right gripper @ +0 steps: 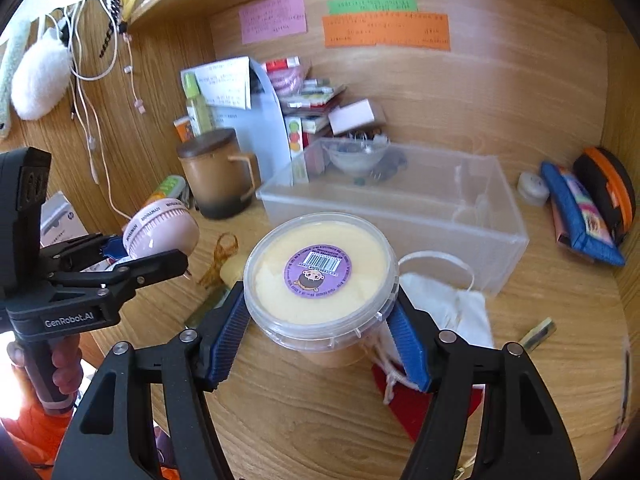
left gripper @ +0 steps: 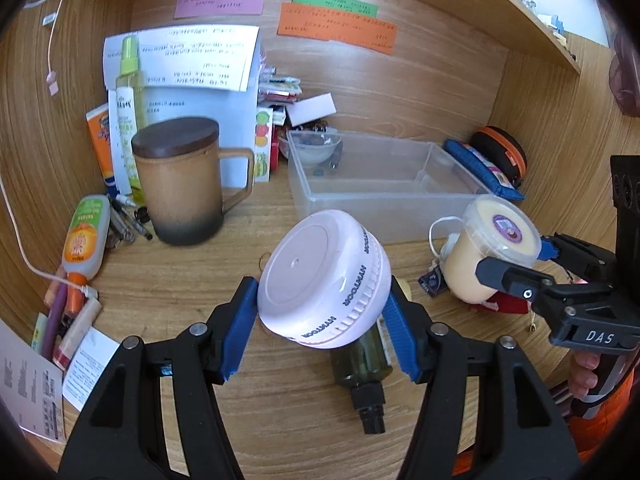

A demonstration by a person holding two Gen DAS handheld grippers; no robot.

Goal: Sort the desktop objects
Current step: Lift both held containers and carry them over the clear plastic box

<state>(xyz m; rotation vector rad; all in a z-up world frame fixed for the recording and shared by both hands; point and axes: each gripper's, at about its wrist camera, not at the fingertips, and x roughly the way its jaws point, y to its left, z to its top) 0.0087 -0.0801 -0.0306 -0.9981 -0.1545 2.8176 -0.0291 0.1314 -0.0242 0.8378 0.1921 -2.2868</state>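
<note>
My left gripper is shut on a round pink jar and holds it tilted above the desk. It shows in the right wrist view too. My right gripper is shut on a clear tub with a yellow lid and purple sticker, lifted above the desk; the left wrist view shows the tub at the right. A clear plastic bin stands just behind both, with a small bowl in its far left corner.
A brown lidded mug stands left of the bin, with bottles, pens and papers around it. A green bottle lies under the pink jar. A white cloth pouch and a red piece lie under the tub. Blue and black pouches sit at right.
</note>
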